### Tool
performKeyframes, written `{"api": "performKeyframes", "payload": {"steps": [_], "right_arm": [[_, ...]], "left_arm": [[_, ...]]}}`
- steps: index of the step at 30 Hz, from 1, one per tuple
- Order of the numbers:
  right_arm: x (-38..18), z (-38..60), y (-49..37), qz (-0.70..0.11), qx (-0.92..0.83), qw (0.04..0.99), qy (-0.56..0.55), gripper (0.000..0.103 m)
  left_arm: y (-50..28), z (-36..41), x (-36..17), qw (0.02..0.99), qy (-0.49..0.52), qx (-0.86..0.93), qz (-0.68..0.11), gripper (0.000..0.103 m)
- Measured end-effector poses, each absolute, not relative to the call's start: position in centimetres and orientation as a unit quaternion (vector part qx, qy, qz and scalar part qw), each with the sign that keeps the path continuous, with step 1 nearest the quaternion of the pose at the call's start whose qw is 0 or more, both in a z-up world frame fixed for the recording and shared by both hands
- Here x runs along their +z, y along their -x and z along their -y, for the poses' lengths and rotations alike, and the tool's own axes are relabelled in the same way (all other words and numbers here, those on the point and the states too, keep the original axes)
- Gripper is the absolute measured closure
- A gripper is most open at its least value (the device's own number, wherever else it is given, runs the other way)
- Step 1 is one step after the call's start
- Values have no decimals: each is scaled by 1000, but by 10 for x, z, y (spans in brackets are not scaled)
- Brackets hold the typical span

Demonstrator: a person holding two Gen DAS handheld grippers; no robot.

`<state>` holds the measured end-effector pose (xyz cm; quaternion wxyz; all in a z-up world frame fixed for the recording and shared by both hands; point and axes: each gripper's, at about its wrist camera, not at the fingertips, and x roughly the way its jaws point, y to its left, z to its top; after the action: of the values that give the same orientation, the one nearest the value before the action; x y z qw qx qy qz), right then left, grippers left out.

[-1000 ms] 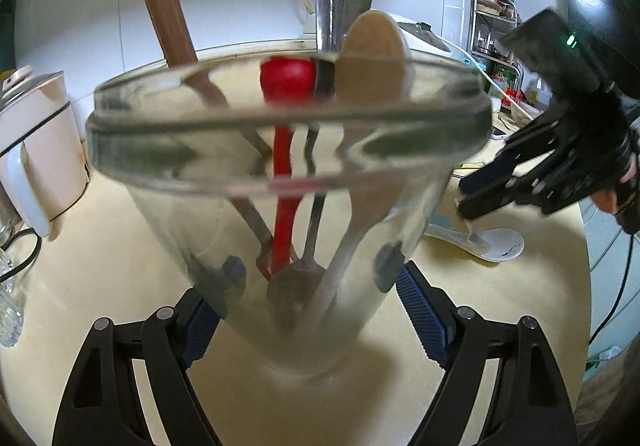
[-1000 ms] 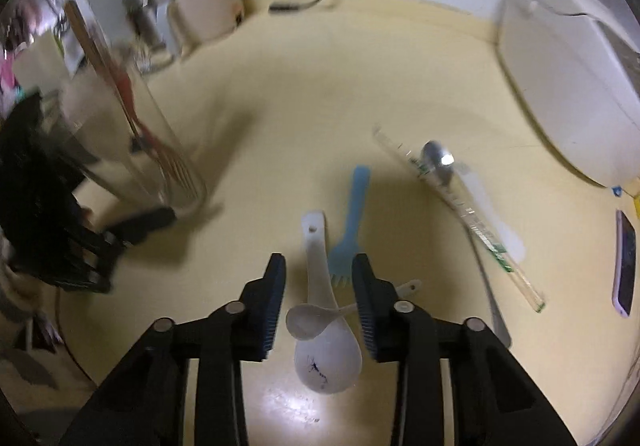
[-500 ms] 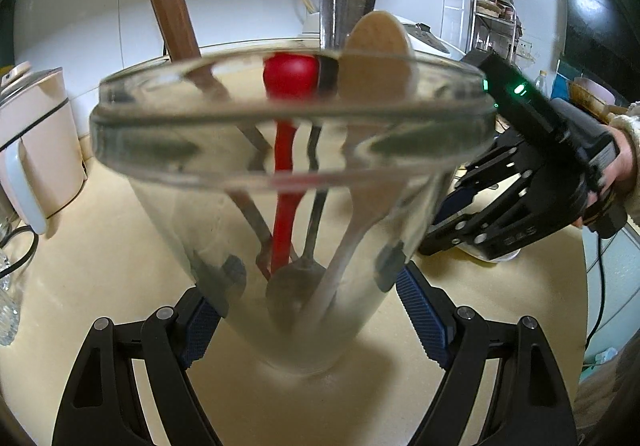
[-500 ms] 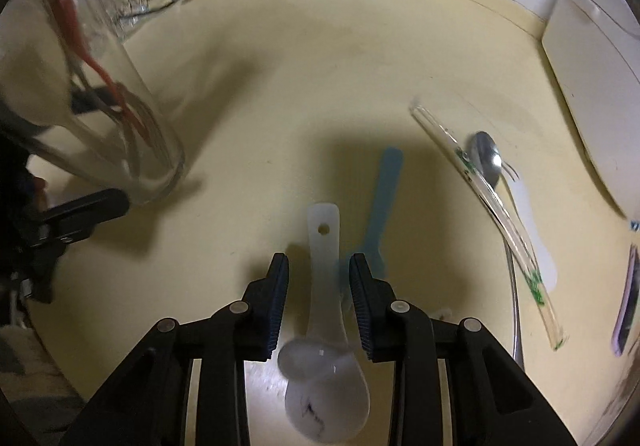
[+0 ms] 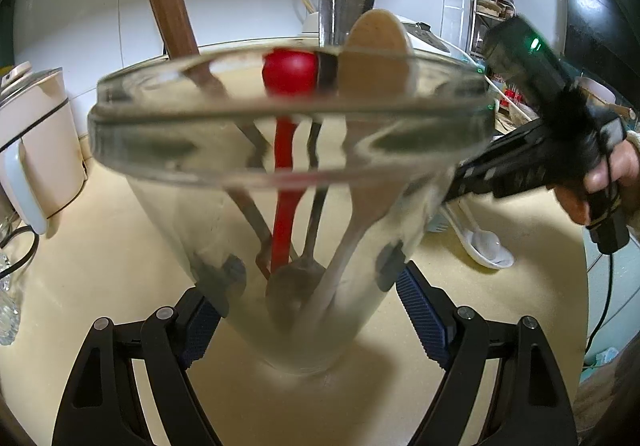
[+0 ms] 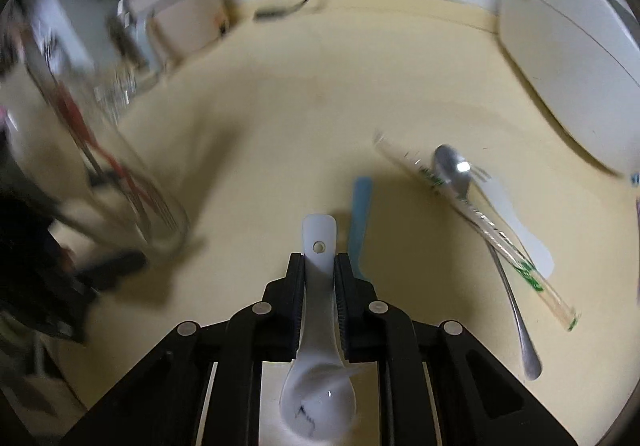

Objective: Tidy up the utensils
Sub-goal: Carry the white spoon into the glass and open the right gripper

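Note:
My left gripper (image 5: 306, 298) is shut on a clear glass jar (image 5: 200, 214), tilted toward the camera on the yellow counter. Inside stand a red utensil (image 5: 286, 202), a brown wooden handle (image 5: 168, 6), a wooden spoon (image 5: 376, 50) and a metal utensil (image 5: 344, 2). My right gripper (image 6: 319, 270) is shut on the handle of a white rice paddle (image 6: 318, 310), whose bowl lies below the jaws. In the left wrist view the right gripper (image 5: 520, 166) reaches in from the right over white spoons (image 5: 484, 246). The jar (image 6: 120, 182) is blurred at the left of the right wrist view.
On the counter (image 6: 280, 118) lie a blue plastic fork (image 6: 360, 214), a metal spoon (image 6: 472, 214), a clear packaged stick (image 6: 480, 222) and a white spatula (image 6: 516, 230). A white appliance (image 6: 568, 58) stands at the right, a beige one (image 5: 36, 142) at the left.
My right gripper closed on the white rice paddle's handle and the view shifted, now blurred. The left gripper and jar stayed put.

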<state>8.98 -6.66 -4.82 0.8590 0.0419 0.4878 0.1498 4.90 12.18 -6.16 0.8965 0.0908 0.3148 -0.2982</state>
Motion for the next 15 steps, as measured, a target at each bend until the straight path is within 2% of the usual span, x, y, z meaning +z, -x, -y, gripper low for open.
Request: {"api": "performKeyframes", "payload": {"steps": [5, 15], "right_arm": [[-29, 76, -74, -440, 144, 882, -85, 88], [8, 72, -69, -388, 127, 909, -88, 88]], "left_arm": [[-49, -122, -62, 896, -92, -298, -315, 18], [-47, -121, -61, 896, -93, -298, -315, 18]]}}
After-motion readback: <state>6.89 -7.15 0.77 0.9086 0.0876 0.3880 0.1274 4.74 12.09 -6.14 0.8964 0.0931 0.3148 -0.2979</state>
